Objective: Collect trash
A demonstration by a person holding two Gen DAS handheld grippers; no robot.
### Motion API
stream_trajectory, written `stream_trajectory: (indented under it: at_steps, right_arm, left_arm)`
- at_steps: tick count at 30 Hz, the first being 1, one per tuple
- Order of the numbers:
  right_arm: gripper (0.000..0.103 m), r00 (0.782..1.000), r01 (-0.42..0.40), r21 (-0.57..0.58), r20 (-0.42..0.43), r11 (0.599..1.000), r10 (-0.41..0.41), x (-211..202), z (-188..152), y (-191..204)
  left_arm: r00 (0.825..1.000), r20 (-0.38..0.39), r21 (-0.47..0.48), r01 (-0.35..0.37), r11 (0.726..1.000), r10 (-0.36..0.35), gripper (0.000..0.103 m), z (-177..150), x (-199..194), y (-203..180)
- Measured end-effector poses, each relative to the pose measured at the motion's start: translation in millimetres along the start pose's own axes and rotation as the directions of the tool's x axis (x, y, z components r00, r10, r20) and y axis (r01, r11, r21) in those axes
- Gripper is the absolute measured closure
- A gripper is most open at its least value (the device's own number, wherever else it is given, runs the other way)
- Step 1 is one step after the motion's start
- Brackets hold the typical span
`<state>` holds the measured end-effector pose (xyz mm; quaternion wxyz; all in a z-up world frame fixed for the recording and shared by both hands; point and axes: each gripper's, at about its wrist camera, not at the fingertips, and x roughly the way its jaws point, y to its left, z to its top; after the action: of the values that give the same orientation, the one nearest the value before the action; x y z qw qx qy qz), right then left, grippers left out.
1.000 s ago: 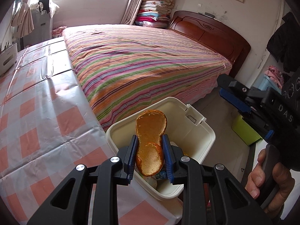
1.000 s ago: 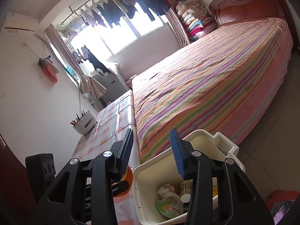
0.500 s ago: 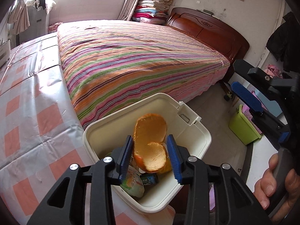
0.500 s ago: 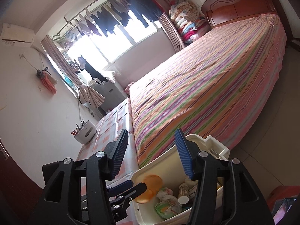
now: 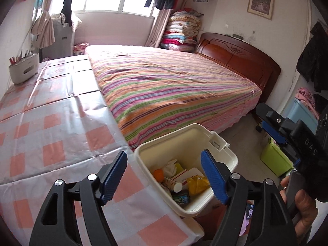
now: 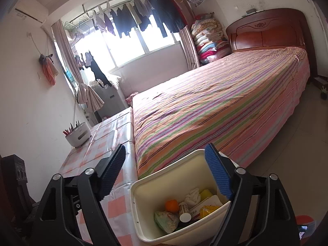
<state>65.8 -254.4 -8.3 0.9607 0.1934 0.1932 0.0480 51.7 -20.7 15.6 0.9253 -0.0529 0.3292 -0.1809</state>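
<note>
Release step, as I read it: my left gripper [image 5: 164, 176], black-framed with ribbed blue pads, hangs above the cream plastic bin [image 5: 225, 155] with its jaws wide apart and nothing between them; they have just been opening. My right gripper [image 6: 166, 174], of the same build, also stands spread and empty over the bin, its jaws likewise just opened.

Nearest, at 6 o'clock in the left wrist view, the bin holds the collected trash: an orange peel [image 5: 158, 174] against the left wall, a crumpled white tissue [image 5: 171, 165] behind it, a yellow wrapper [image 5: 196, 184] at 3 o'clock of the heap, and a small white-capped bottle [image 5: 178, 187] in the middle. The peel lies well below the pads and touches neither.

At 9 o'clock of the bin runs the table with its pink-and-white checked plastic cloth [image 5: 51, 135]; no trash shows on the part I can see. Far along it, at 10 o'clock, sits a white oval holder of utensils [image 5: 23, 67]. Beyond, from 12 to 2 o'clock, lies the bed with a striped cover [image 5: 174, 86].

Judgement: this drop is complete. The next move calls for lifting both grippers clear of the rim and turning toward the table to look for remaining litter.
</note>
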Motion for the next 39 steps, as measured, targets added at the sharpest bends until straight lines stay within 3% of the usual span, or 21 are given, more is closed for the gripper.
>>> stream_trajectory:
  at_steps: [3,11,18,26,34,39]
  right_arm:
    - [0.009,1.0,0.008,-0.017,-0.009,1.0,-0.008,3.2,-12.7,17.1]
    - [0.007,1.0,0.015,-0.073,-0.019,0.997,-0.017,3.3,-35.6,56.7]
    - [0.007,0.999,-0.026,-0.11,-0.026,0.994,0.023,2.9,-46.7,89.6]
    - [0.007,0.996,-0.071,-0.079,-0.055,0.994,0.066,11.7,-50.8,97.2]
    - [0.007,0.999,-0.024,-0.13,-0.049,0.991,0.017,14.6,-47.1,87.2]
    - [0.007,0.996,0.081,-0.177,-0.022,0.981,-0.086,17.1,-47.9,77.2]
  left_arm:
    - [0.998,0.019,-0.02,-0.056,0.998,0.056,0.03,-11.8,-15.7,13.8]
    - [0.973,0.06,-0.07,-0.219,0.973,0.223,0.028,-39.9,-51.8,38.1]
    - [0.961,0.096,-0.147,-0.245,0.958,0.26,0.02,-43.2,-76.2,50.0]
    - [0.944,0.127,-0.217,-0.274,0.937,0.305,0.018,-42.1,-92.3,62.4]
    - [0.925,0.135,-0.218,-0.322,0.921,0.355,0.018,-41.6,-95.7,67.3]
    - [0.918,0.131,-0.22,-0.34,0.914,0.373,0.018,-44.0,-97.7,67.5]
